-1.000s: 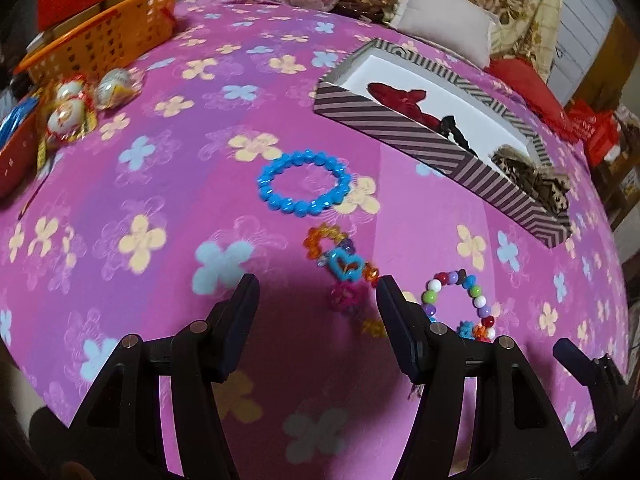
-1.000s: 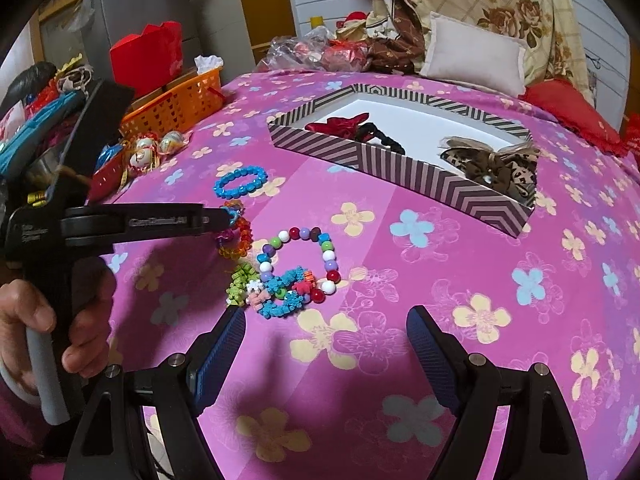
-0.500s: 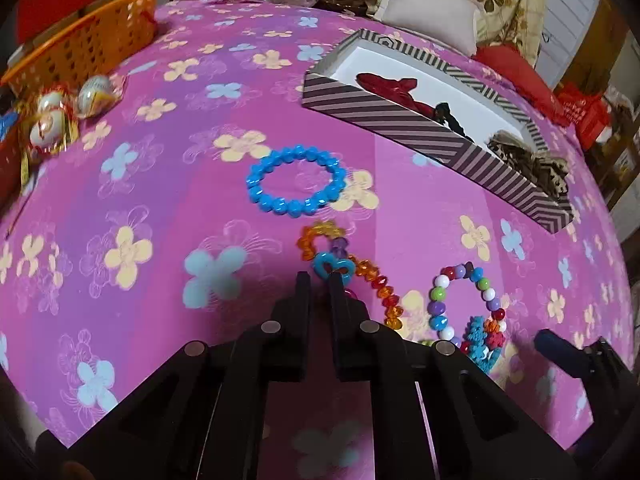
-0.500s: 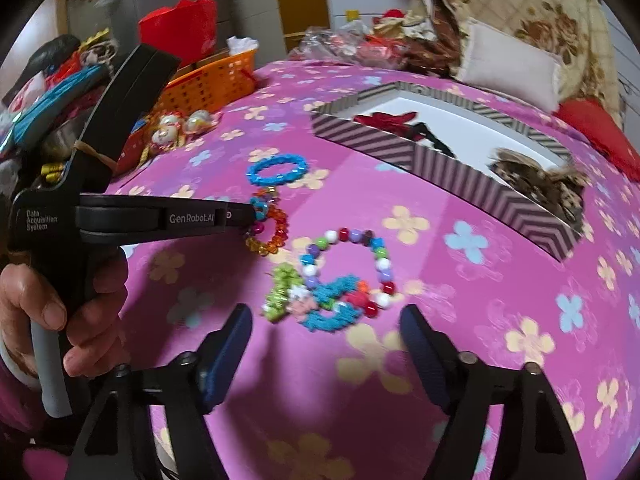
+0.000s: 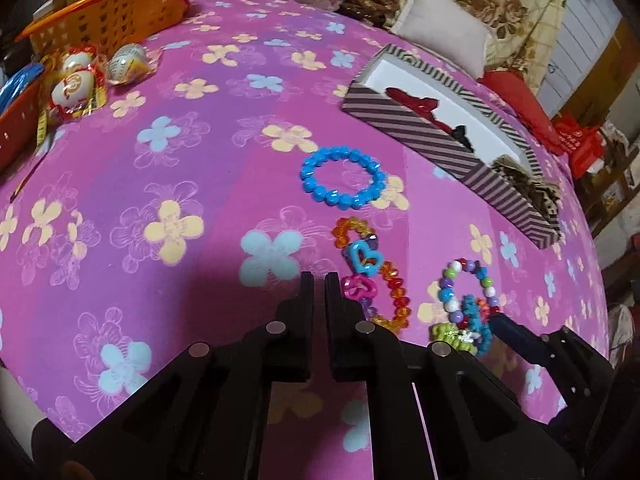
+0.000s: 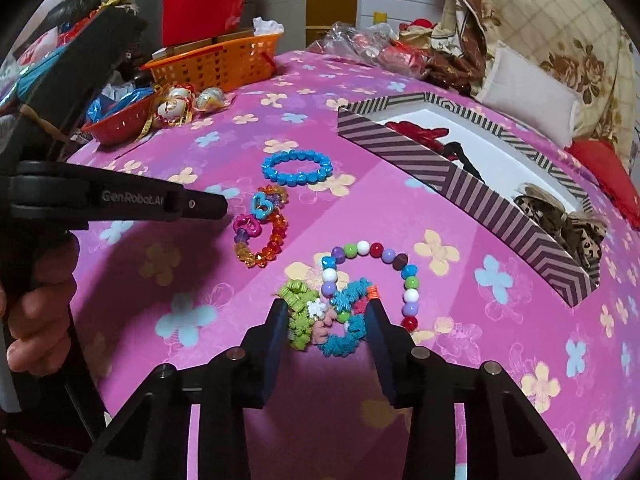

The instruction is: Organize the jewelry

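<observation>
Your left gripper [image 5: 318, 280] has its fingers drawn together to a thin slit with nothing between them — they sit just left of the pink heart charm [image 5: 360, 287] on the orange-beaded charm bracelet [image 5: 394, 300], which lies flat on the pink flowered cloth [image 5: 160, 168] of the worktop. From the right wrist camera you can see that same gripper coming in from the left, held in your left hand [image 6: 38, 312], its tips just short of the bracelet's blue heart charm [image 6: 262, 206]. Your right gripper [image 6: 327, 312] has just been closing its fingers around the knotted bunch of the multicoloured bead bracelet [image 6: 370, 276]: the left finger [image 6: 278, 320] is against the lime green frilly charm [image 6: 298, 312], the right finger against the turquoise frilly cluster [image 6: 346, 320], so the bunch sits squeezed between them, on the cloth. The blue bead bracelet [image 5: 343, 181] lies on its own farther back, apart from both grippers. Beyond it stands the striped box [image 5: 412, 128], open, holding a red piece [image 5: 412, 101], a black piece and a leopard-print bow [image 6: 568, 220] at the far end. An orange basket [image 6: 216, 62] stands at the back left.
</observation>
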Available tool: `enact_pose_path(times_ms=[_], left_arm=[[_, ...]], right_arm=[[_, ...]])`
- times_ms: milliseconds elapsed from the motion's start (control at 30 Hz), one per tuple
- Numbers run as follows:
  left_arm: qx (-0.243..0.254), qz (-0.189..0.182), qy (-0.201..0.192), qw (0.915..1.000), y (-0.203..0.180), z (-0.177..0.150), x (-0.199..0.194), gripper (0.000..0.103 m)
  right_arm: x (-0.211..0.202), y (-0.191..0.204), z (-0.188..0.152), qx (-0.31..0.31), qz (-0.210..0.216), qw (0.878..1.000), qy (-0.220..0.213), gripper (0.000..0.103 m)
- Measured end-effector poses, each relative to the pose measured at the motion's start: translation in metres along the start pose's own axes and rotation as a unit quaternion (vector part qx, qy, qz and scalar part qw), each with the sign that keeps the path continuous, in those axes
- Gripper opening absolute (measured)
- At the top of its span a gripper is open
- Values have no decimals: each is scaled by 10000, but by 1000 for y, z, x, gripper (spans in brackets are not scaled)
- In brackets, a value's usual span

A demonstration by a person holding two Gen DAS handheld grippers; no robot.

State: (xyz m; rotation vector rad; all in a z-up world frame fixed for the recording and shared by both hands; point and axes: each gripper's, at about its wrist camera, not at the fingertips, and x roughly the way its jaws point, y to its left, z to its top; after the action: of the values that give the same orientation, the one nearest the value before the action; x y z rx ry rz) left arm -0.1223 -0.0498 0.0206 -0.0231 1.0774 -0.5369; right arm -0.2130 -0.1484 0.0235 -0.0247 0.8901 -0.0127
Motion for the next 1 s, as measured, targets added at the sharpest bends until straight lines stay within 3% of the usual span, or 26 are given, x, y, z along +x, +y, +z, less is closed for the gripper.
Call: enact_pose_path(times_ms=[100,167,233,300,400,567,667,700,800,833,1000], left_arm=[[-19,-33,-47,10000,-3,1,-2,6],[129,48,-106,9998,-8,0,-2,14],[211,71,-116,9997,-11,-1,-1,33],[279,-27,-124,9995,-14,-2,0,39],[350,14,-84,9993,-19,-2,5,44],[576,204,-72,9981,-29,0,15,44],[702,132,-70,9974,-34,4,21,44],[695,134,-74,9975,-34,5,21,42],[641,-267,28,9976,-30,7,23,18],[620,-224,55,9978,-29,7,23,10],[471,-308,42,9984,-23,2,17,3]], right_arm=[[-3,-3,-3,27,-3,10000,9,25],[-5,-7,-5,130,112,9999,25,24],[-5,-9,-7,199,166,9997,22,24],[-6,-12,-9,254,240,9994,8,24],[-6,-14,-8,305,317,9990,5,24],[-6,-14,-9,354,360,9987,-44,24],[-6,-13,-8,374,357,9986,-67,24],[-6,-13,-8,372,346,9987,-79,24],[-7,-15,-9,436,361,9983,-121,24],[-7,-16,-10,494,410,9979,-122,22],[-22,-20,-6,599,509,9966,-235,11]])
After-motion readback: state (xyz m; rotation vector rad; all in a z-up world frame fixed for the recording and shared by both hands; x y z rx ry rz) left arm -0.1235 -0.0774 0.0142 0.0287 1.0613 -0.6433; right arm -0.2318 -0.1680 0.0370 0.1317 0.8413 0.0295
